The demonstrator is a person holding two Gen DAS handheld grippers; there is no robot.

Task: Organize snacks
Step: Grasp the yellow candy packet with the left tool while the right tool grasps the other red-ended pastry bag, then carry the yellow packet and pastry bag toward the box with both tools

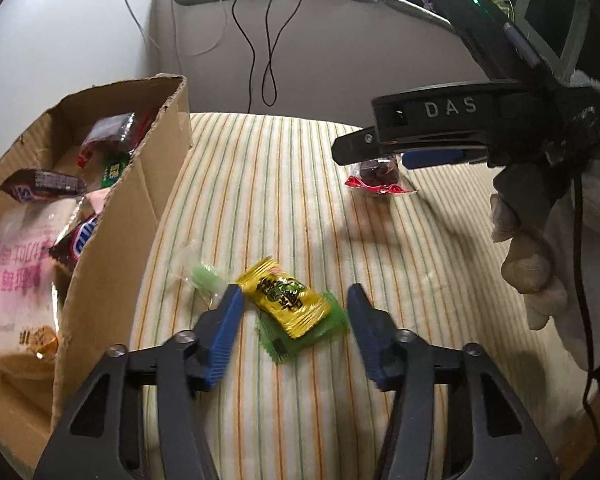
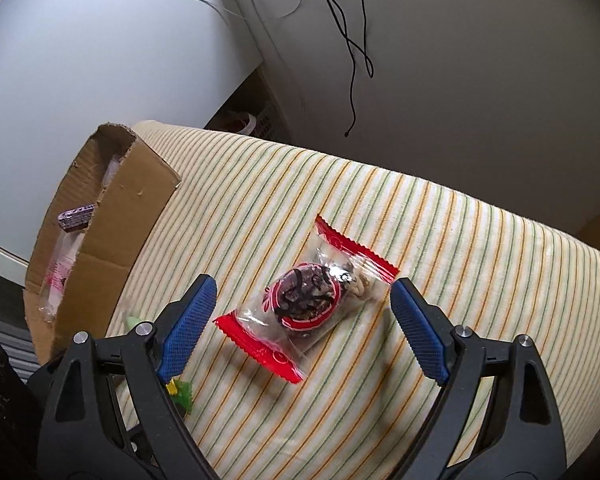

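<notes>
Right of the open brown cardboard box, one yellow foil candy packet lies diagonally across one green wrapper, between the left gripper's narrowed, untouching jaws. One clear red-ended snack pouch lies diagonally between the right gripper's wide jaws.

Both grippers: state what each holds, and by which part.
Nothing is held. The left gripper stands open around the yellow candy; the right gripper stands open around the red-ended snack packet. Neither pair of pads touches its wrapper.
</notes>
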